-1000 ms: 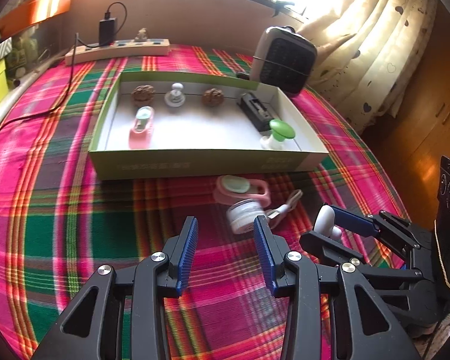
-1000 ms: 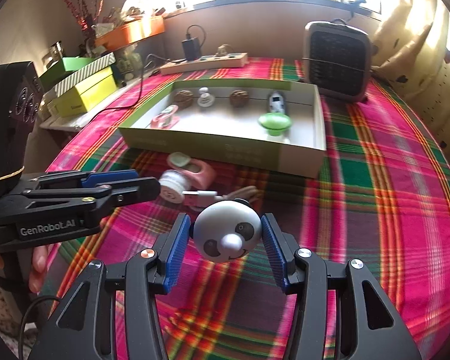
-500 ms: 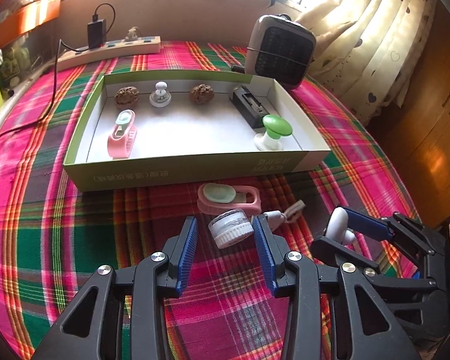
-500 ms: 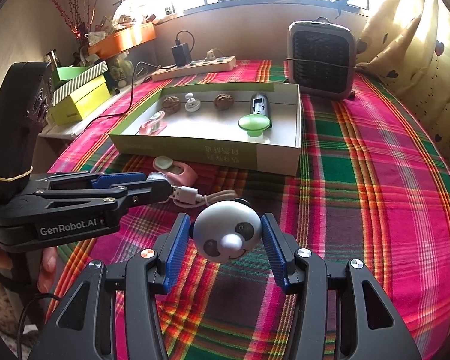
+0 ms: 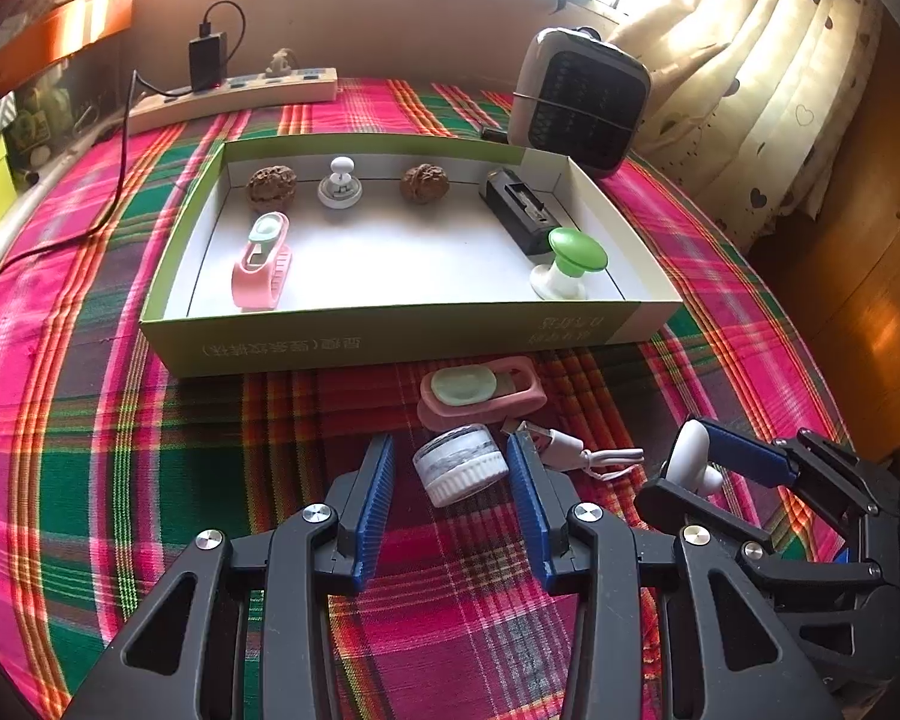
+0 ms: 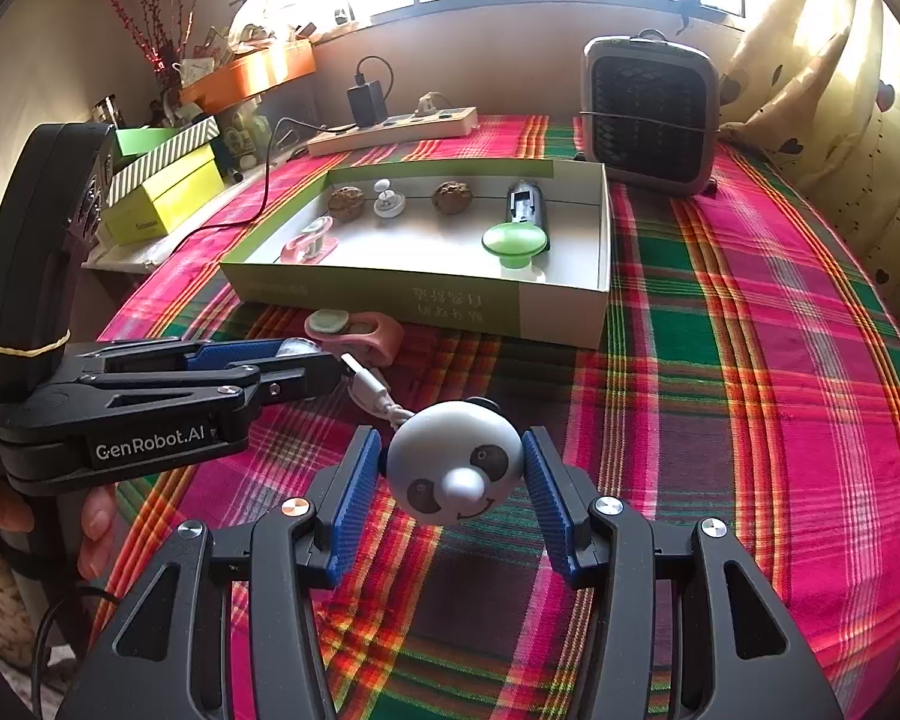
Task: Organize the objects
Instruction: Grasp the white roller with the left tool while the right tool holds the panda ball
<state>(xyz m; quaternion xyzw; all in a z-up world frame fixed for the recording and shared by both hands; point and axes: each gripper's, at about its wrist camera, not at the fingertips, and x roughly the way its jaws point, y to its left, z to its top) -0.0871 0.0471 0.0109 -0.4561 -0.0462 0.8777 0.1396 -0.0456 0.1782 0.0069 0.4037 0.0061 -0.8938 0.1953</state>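
Observation:
My left gripper (image 5: 450, 468) is open, its blue fingers on either side of a small white jar (image 5: 460, 465) lying tilted on the plaid cloth; neither pad clearly touches it. My right gripper (image 6: 453, 474) is shut on a white panda-face toy (image 6: 455, 471), held above the cloth. A pink clip with a green pad (image 5: 480, 391) and a white USB cable (image 5: 576, 452) lie just beyond the jar. The green tray (image 5: 390, 336) holds two walnuts, a white knob, a pink clip, a black device and a green-capped knob.
A small grey heater (image 5: 576, 99) stands right of the tray's far corner. A power strip with a black charger (image 5: 234, 93) lies at the back. Boxes (image 6: 162, 198) sit off the table's left edge. In the left wrist view the right gripper (image 5: 750, 480) is close on the right.
My left gripper has moved forward and left until the white jar lies between its fingers. The right gripper holds the panda toy as before, drawn back a little from the tray.

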